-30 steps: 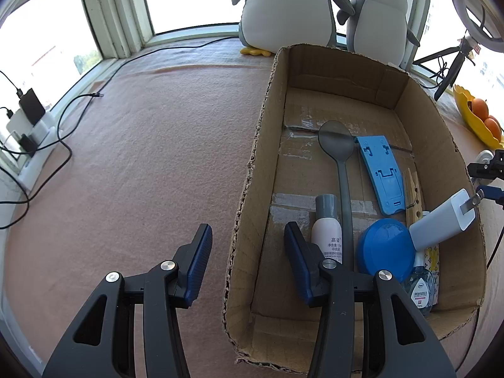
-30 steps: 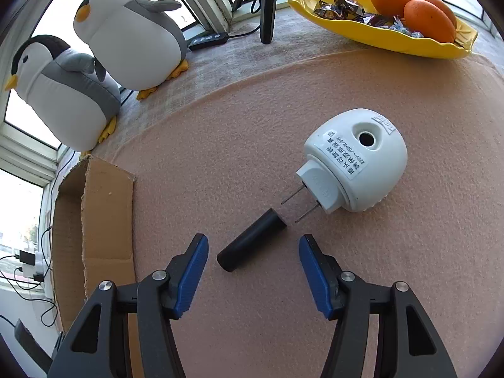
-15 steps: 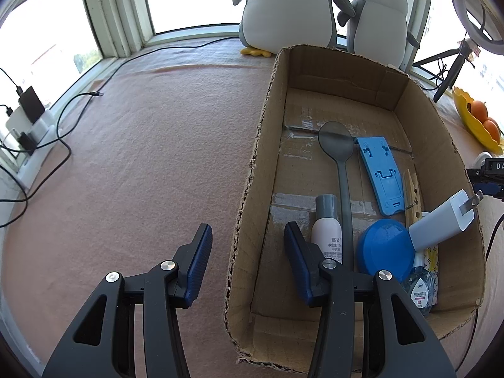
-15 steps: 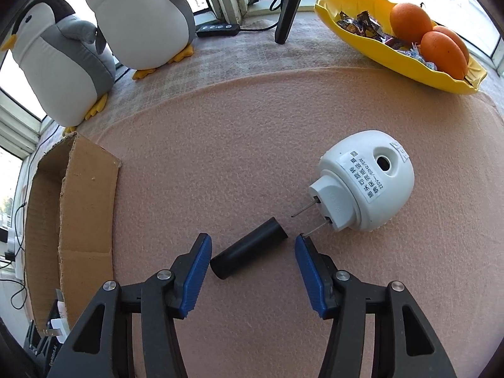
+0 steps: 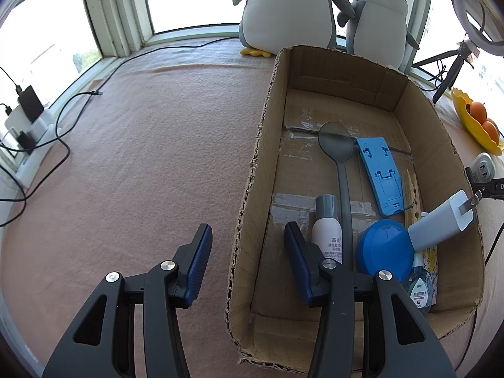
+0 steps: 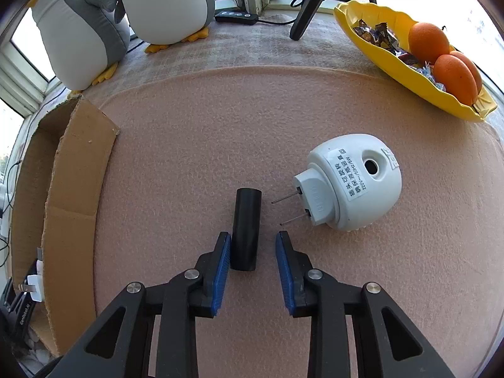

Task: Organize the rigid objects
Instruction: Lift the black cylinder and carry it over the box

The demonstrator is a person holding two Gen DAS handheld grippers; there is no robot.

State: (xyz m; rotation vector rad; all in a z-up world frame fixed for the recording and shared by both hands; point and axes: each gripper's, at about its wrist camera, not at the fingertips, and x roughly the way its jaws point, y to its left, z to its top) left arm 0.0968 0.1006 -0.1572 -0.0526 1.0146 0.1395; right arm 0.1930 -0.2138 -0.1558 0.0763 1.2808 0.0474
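A black cylinder point(image 6: 245, 228) lies on the pink felt between the fingers of my right gripper point(image 6: 253, 255), which is open around its near end; the left pad touches it. A white plug-in device point(image 6: 349, 186) with two prongs lies just to the right. The cardboard box point(image 5: 252, 195) holds a grey spoon point(image 5: 338, 157), a blue stand point(image 5: 379, 173), a white bottle point(image 5: 327, 233), a blue lid point(image 5: 384, 250), a white charger point(image 5: 441, 223) and a sanitizer bottle point(image 5: 419, 286). My left gripper point(image 5: 245, 261) is open, straddling the box's left wall. The box also shows in the right wrist view point(image 6: 72, 170).
Two plush penguins point(image 5: 293, 6) point(image 6: 163, 3) stand at the window behind the box. A yellow dish with oranges point(image 6: 409, 53) sits far right. A tripod leg point(image 6: 308, 3) and remote stand behind. Cables and a power strip point(image 5: 28, 145) lie at the left edge.
My right gripper has turned and come forward, so the black cylinder now lies lengthwise between its fingers, and the fingers have narrowed. The left gripper has not moved.
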